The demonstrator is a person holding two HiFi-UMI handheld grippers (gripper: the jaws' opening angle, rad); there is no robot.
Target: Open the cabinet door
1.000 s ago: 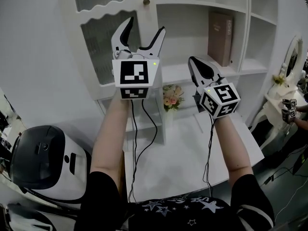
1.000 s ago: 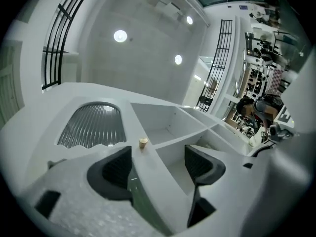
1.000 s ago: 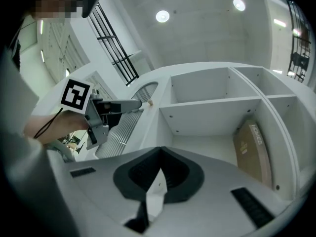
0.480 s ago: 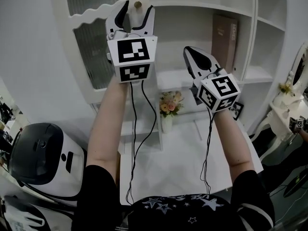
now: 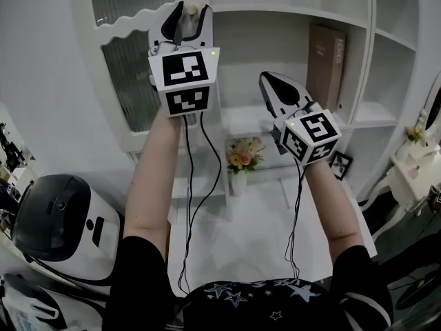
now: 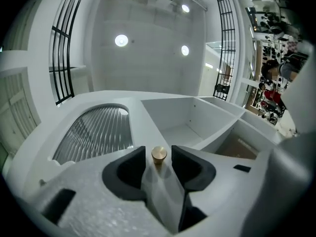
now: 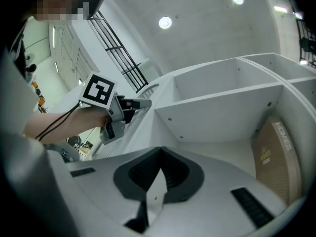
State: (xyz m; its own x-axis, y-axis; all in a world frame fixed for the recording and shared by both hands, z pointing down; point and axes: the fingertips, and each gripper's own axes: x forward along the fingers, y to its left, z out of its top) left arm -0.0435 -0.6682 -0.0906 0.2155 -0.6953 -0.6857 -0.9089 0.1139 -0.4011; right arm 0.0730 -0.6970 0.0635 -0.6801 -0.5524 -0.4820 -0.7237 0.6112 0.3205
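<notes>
We see the left gripper (image 5: 187, 12) raised at the upper left-centre of the head view, with its tips at the small brass knob (image 5: 192, 9) of the cabinet door (image 5: 131, 67). The door is white with a ribbed glass panel. It fills the upper left of that frame and lies flush with the shelf unit (image 5: 365, 61).

In the left gripper view the knob (image 6: 159, 154) stands between the jaws of the left gripper (image 6: 159, 150). The jaws have just been closing. A thin gap shows on each side of the knob, so the pads are not pressing on it. The glass panel of the door (image 6: 94, 132) sits at left-centre of this view.

The right gripper (image 5: 265, 78) hangs right of centre, apart from the door and pointing at the open shelves. In its own view the right gripper (image 7: 160, 152) has its jaws together, with nothing between them.

A brown book (image 5: 327, 57) stands upright in a shelf compartment at upper right. Flowers (image 5: 242, 156) sit at the back of the white worktop (image 5: 255, 219).
</notes>
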